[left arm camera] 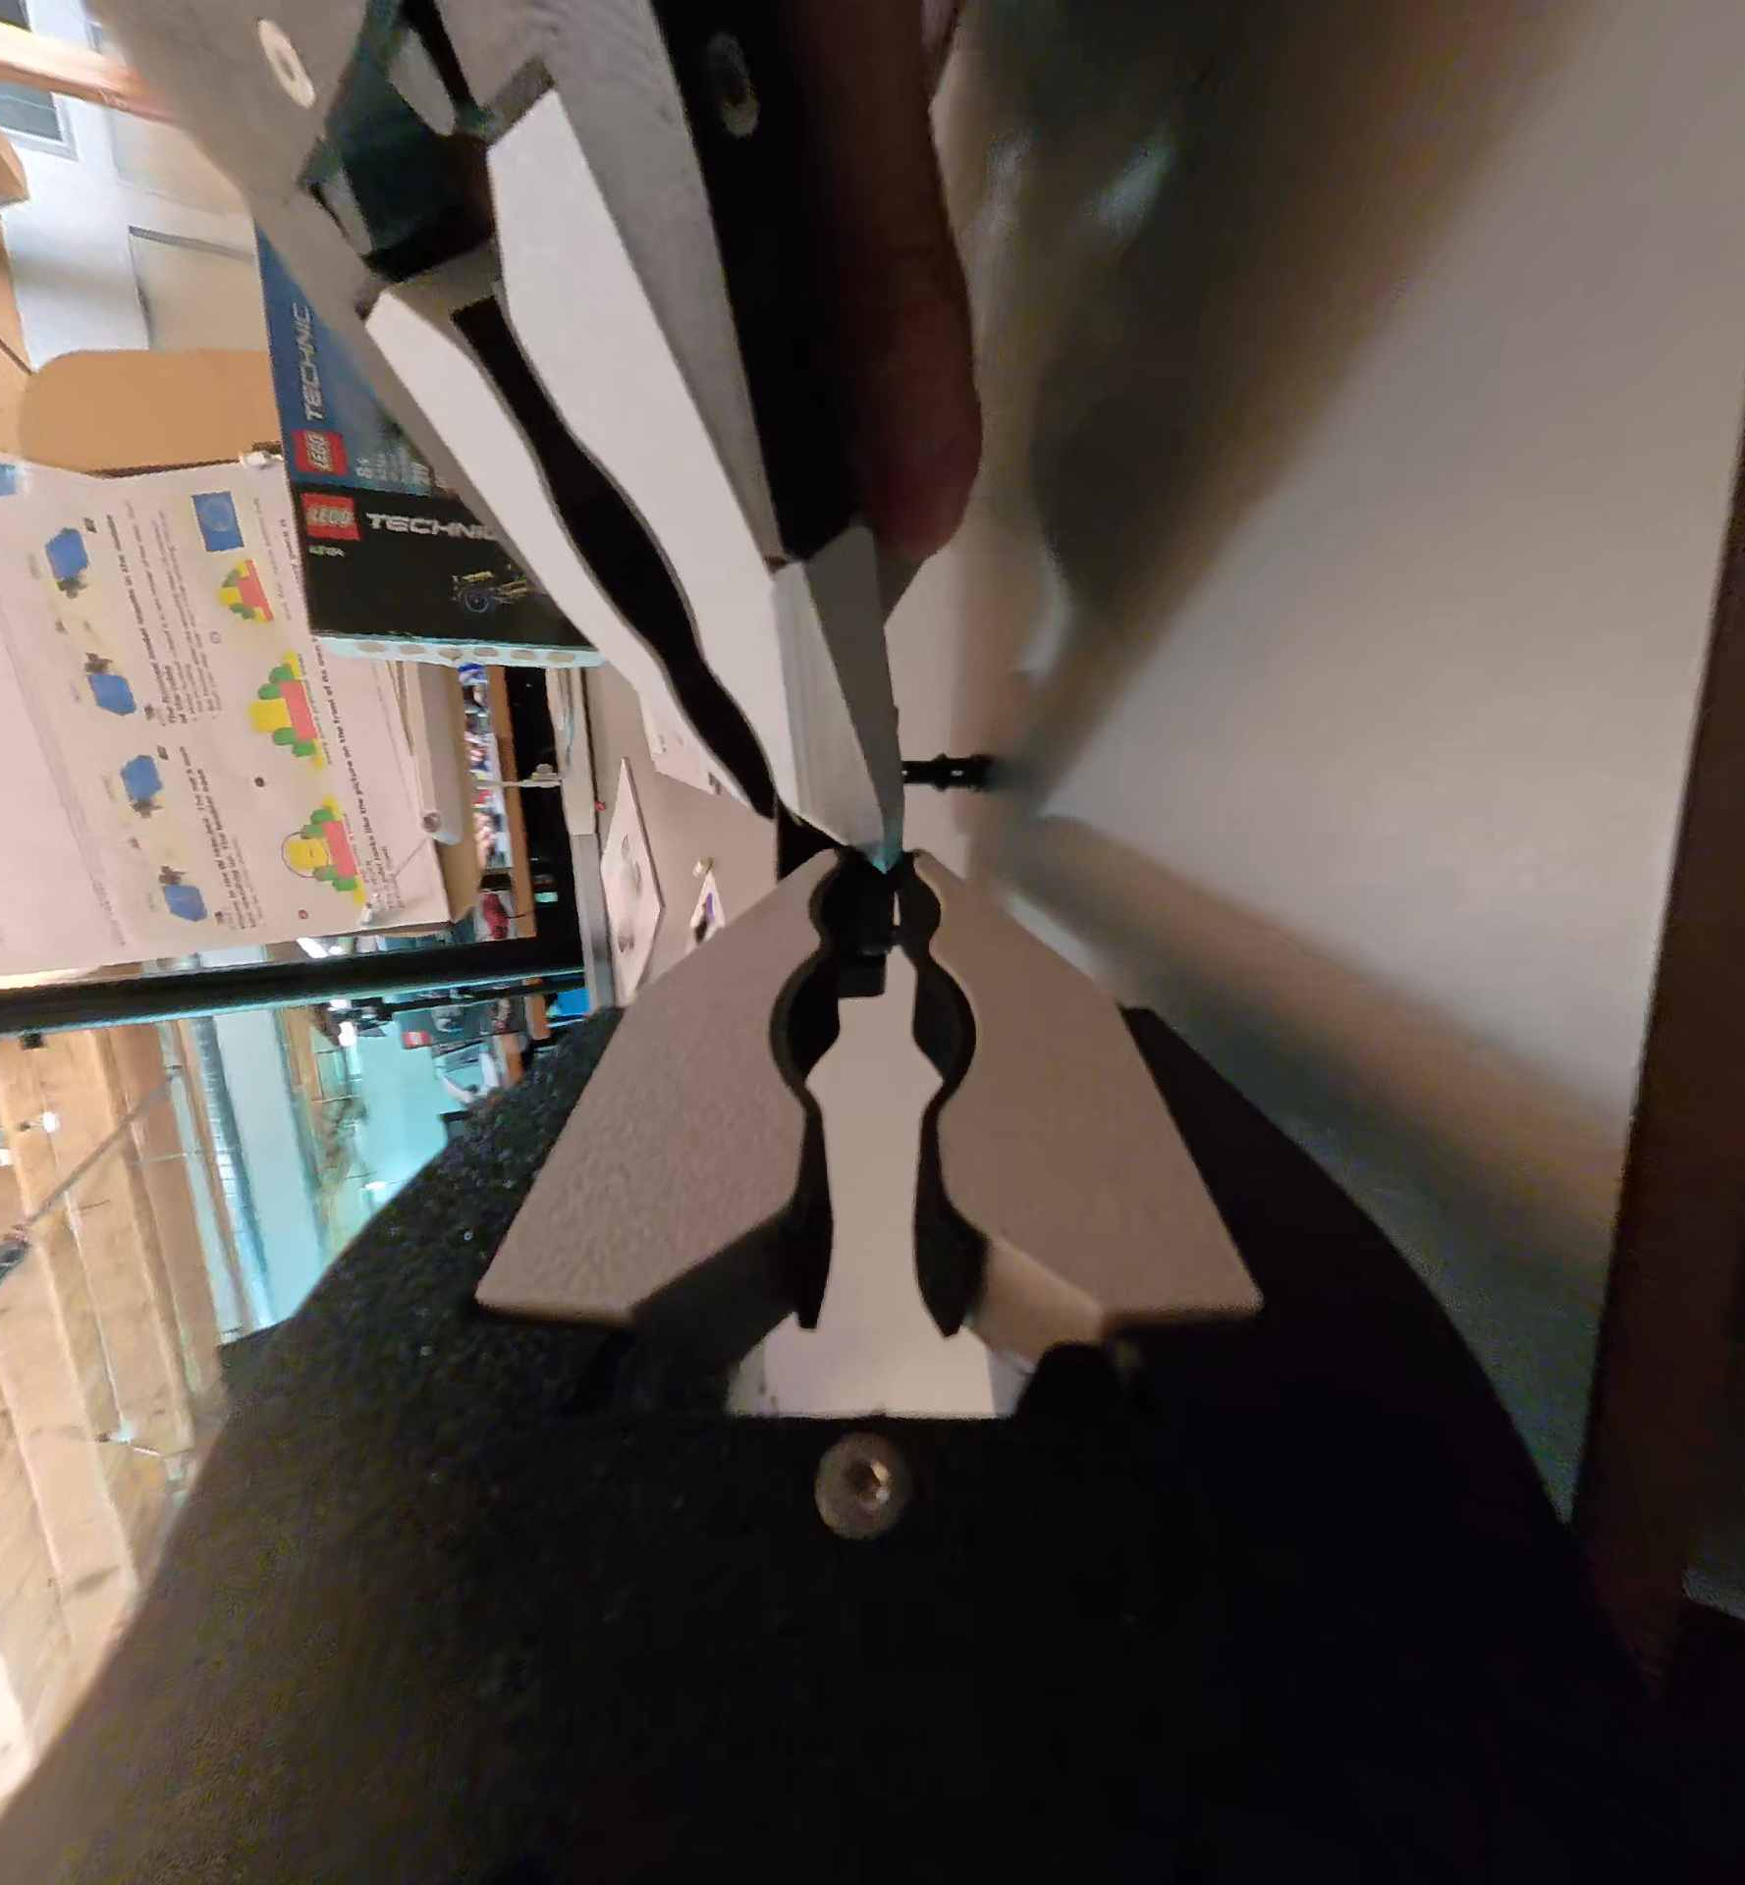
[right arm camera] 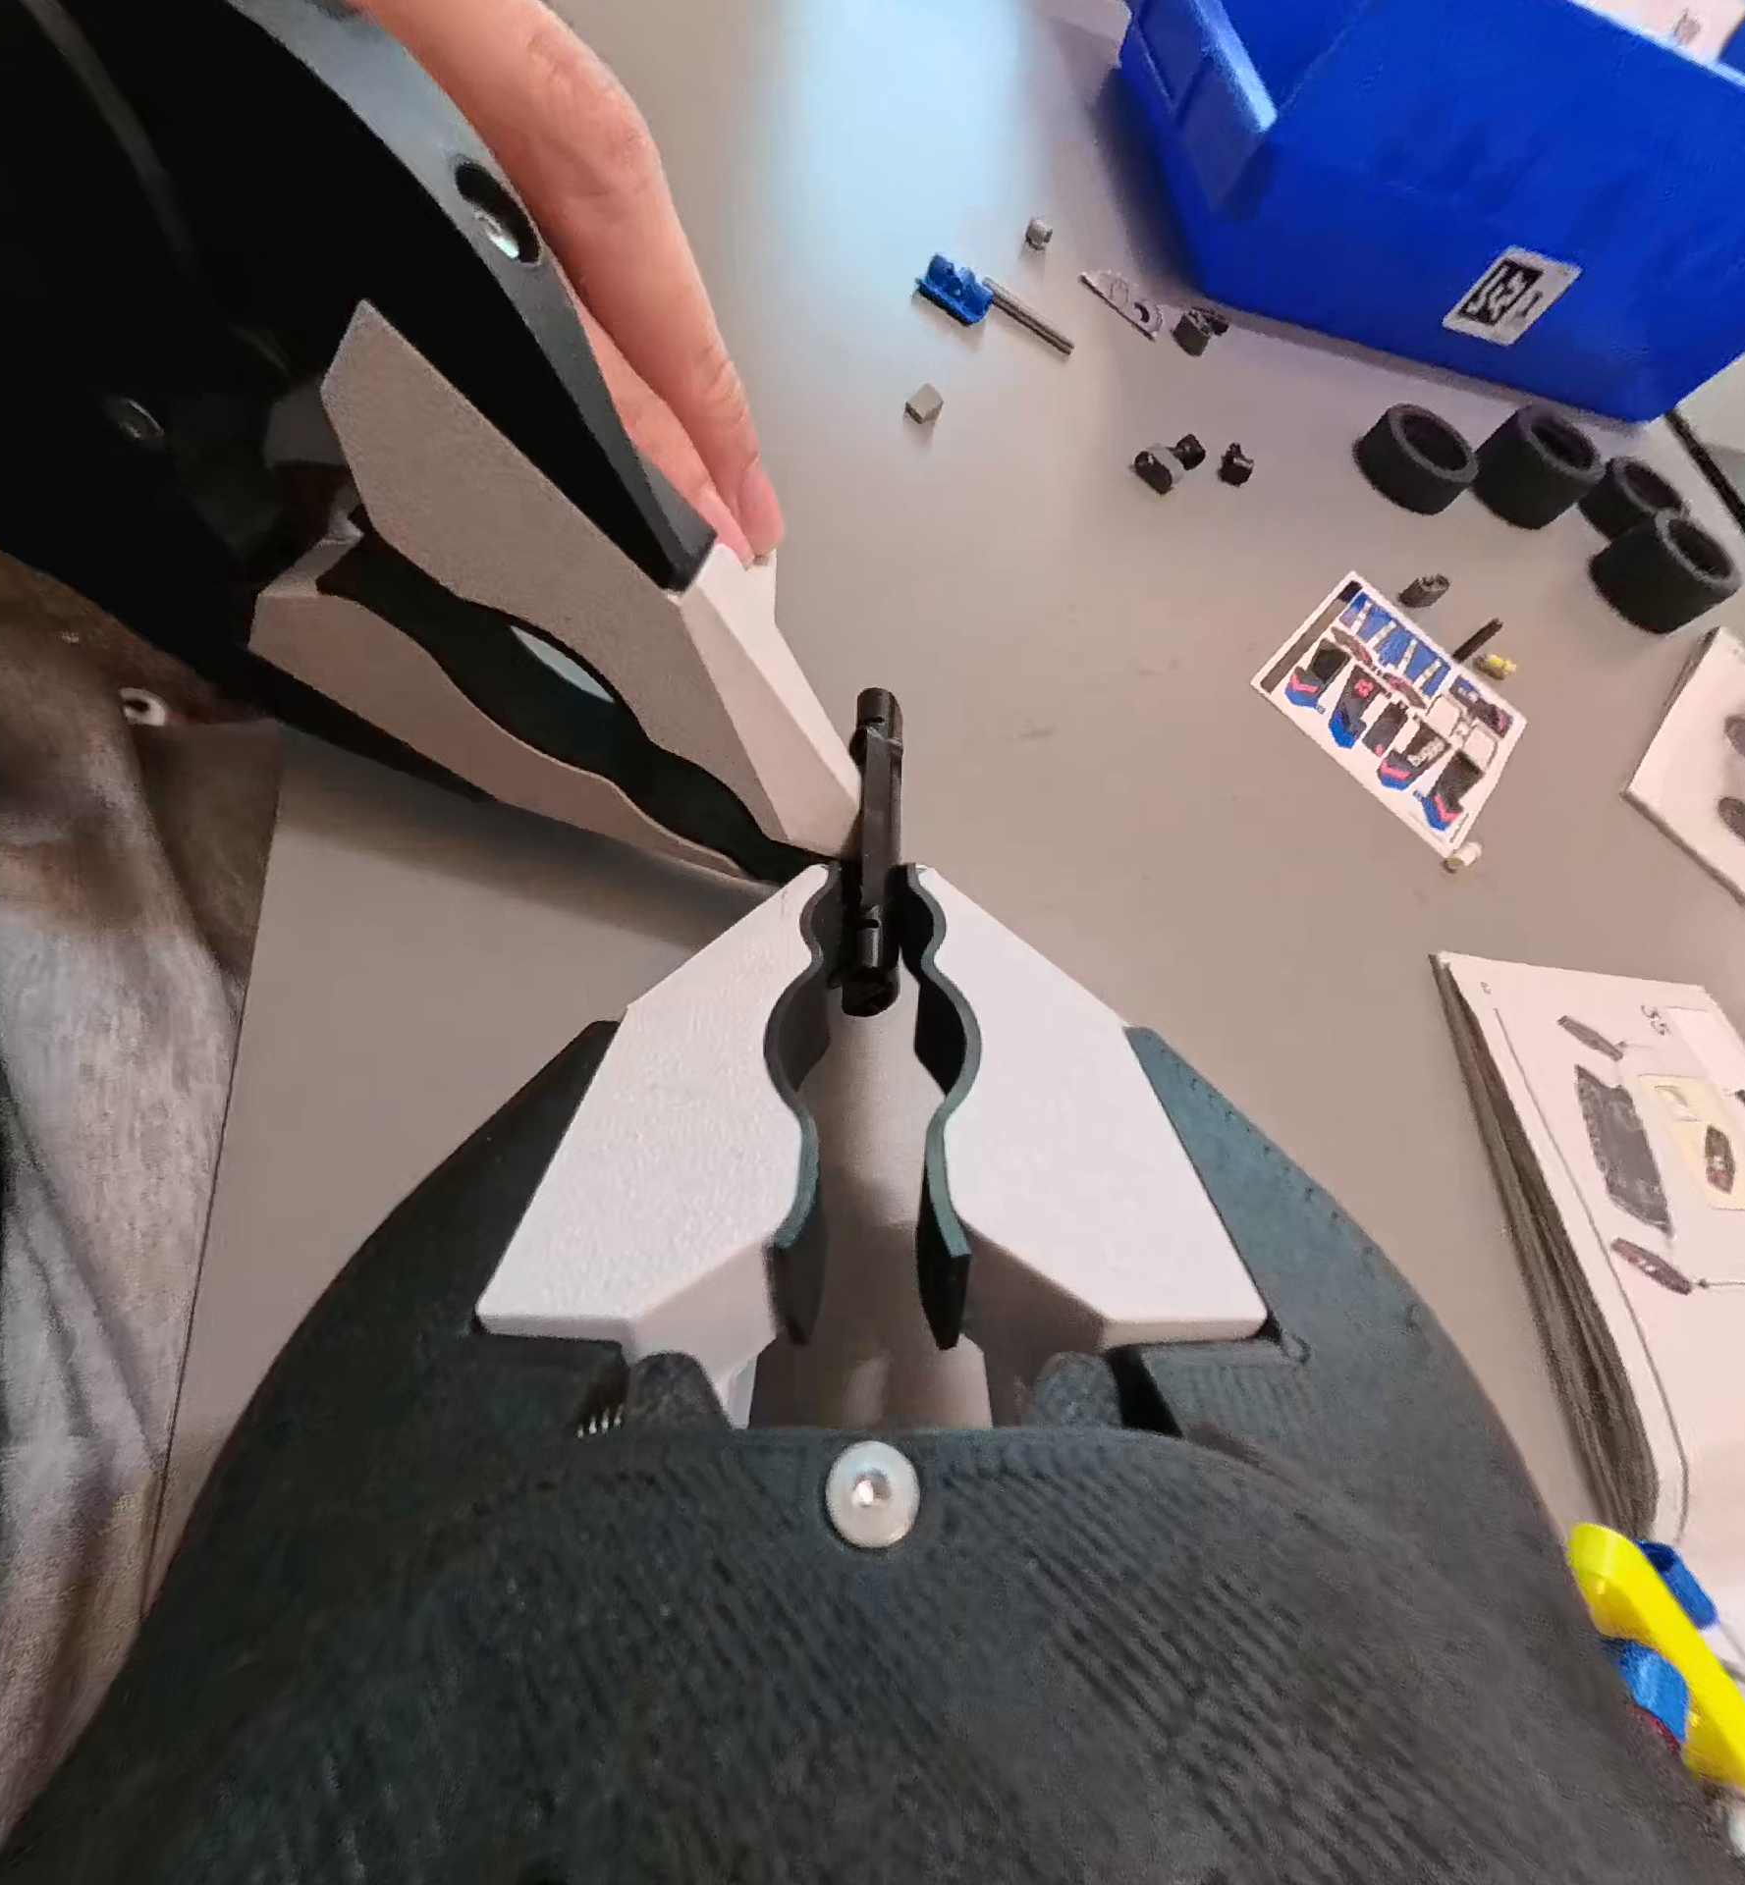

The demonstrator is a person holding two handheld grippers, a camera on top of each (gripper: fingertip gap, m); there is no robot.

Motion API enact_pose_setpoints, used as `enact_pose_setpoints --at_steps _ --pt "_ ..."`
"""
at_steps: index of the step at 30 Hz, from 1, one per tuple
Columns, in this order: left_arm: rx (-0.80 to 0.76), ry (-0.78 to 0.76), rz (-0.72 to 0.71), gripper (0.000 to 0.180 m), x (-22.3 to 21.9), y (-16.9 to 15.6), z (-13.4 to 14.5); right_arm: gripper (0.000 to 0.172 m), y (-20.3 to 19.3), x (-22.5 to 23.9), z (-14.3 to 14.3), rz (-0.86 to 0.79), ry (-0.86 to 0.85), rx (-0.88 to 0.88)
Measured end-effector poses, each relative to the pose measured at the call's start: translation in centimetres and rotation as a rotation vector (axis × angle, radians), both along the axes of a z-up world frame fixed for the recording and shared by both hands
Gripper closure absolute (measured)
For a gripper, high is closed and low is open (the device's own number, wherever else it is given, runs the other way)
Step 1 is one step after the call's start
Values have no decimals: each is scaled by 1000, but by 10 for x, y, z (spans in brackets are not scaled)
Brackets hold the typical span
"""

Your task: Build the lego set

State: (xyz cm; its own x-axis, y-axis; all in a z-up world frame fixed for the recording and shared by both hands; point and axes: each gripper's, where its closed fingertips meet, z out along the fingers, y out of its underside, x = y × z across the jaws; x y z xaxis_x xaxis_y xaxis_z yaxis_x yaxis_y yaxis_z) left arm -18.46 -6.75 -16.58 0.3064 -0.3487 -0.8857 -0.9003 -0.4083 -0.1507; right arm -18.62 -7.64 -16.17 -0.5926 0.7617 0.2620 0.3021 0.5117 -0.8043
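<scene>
Right hand-held gripper (right arm camera: 868, 898): clamped on black plastic pin (right arm camera: 873, 816), frame centre, above grey desk (right arm camera: 1052, 765). Left hand-held gripper (left arm camera: 873, 898): closed on a dark piece, tips meeting other gripper's. Upper right: blue bin (right arm camera: 1460, 184), black tyres (right arm camera: 1541, 469), sticker sheet (right arm camera: 1388, 704).

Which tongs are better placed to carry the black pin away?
Probably the right tongs: the black pin lies lengthwise between their pads. The left tongs only meet its side at their tips.
</scene>
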Motion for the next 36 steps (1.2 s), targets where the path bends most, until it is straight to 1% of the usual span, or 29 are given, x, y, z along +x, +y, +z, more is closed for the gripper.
enact_pose_setpoints --at_steps 1,4,7,14,17,20,26,28,31,34,36 --pt "-1 26 -1 176 0 -1 0 164 -1 0 0 8 10 11" --pt "-6 40 9 176 0 -1 0 164 -1 0 0 13 -2 0" --pt "-52 89 1 177 0 -1 0 164 -1 1 -1 22 -9 -2" --pt "-165 141 -32 178 1 -1 -1 163 0 1 -2 14 9 25" --pt "-195 120 -40 178 1 -1 -2 163 -1 1 -2 14 5 22" --pt "-230 152 -47 179 2 -2 -2 163 -1 2 -2 16 17 38" --pt "-224 179 -45 179 3 -2 -3 163 -1 2 -2 16 21 46" --pt "-202 162 -39 179 3 -3 -3 164 -2 2 -2 16 28 54" --pt "-199 208 -26 179 4 -3 -3 164 -3 2 -3 20 31 60" --pt "-184 188 -24 180 4 -3 -3 164 -2 2 -3 16 34 63" --pt "-194 203 -26 179 4 -2 -3 164 -3 2 -3 11 33 64"
